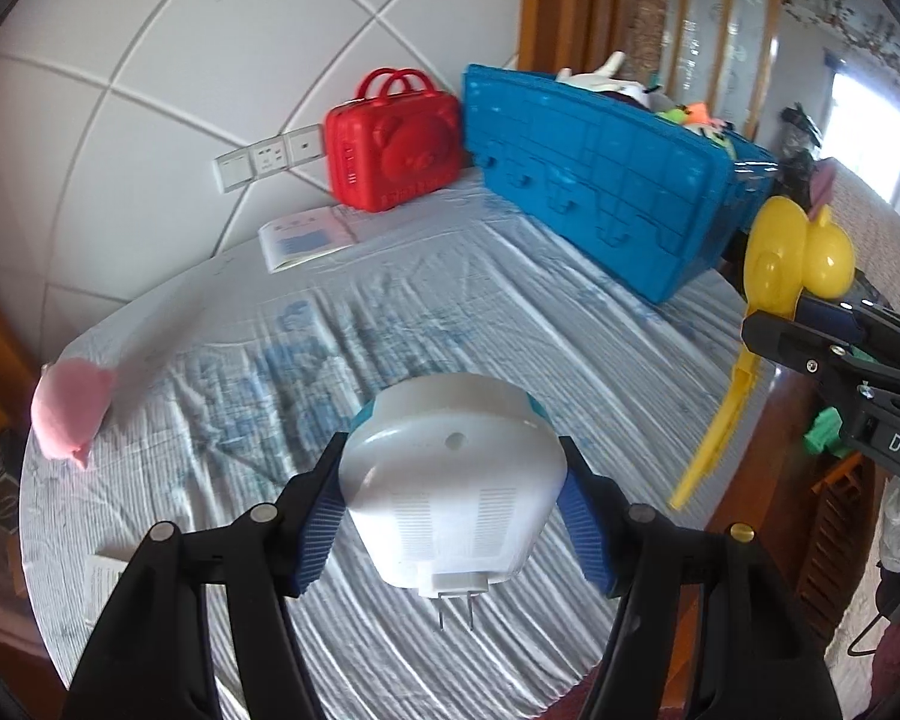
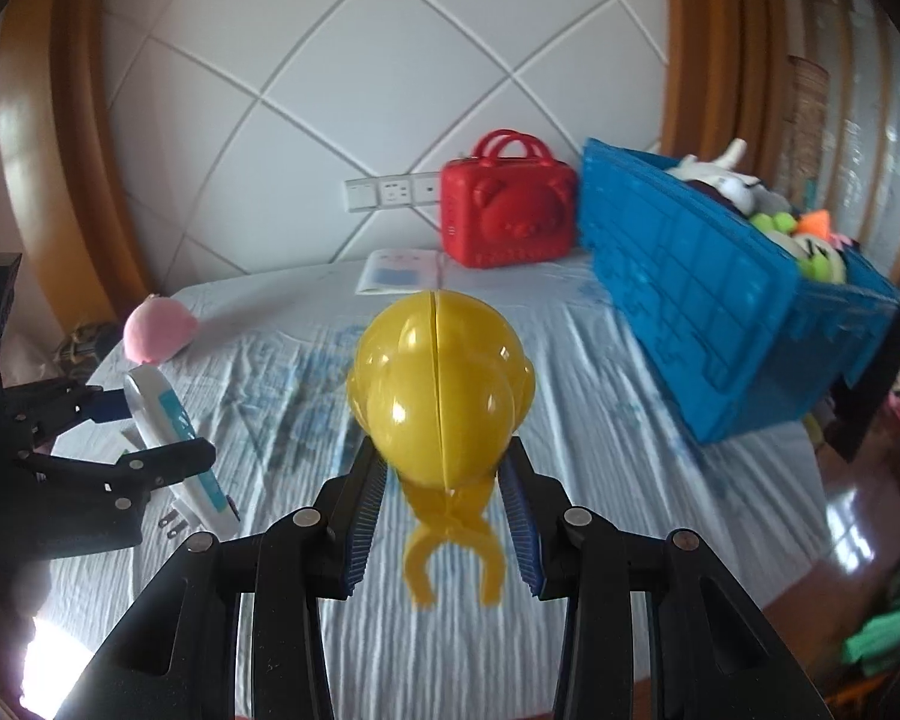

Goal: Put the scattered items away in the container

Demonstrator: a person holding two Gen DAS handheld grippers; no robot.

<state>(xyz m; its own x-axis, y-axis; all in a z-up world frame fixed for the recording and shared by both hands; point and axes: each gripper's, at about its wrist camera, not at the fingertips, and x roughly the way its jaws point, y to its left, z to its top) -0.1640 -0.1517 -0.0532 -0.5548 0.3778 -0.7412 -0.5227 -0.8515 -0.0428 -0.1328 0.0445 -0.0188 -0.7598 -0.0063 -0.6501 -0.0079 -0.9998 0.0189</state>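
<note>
My left gripper is shut on a white plug-in device with blue trim, its two metal prongs pointing toward the camera. The blue pads press on both of its sides above the striped bedsheet. In the right wrist view my right gripper is shut on a yellow ball-shaped clamp toy, whose forked handles hang below the pads. The blue crate stands tilted at the back right with plush toys inside. A pink plush lies at the bed's left edge.
A red bear-faced case stands against the padded wall, left of the crate. A booklet lies in front of it. Wall sockets sit behind. A green item lies on the shiny floor to the right.
</note>
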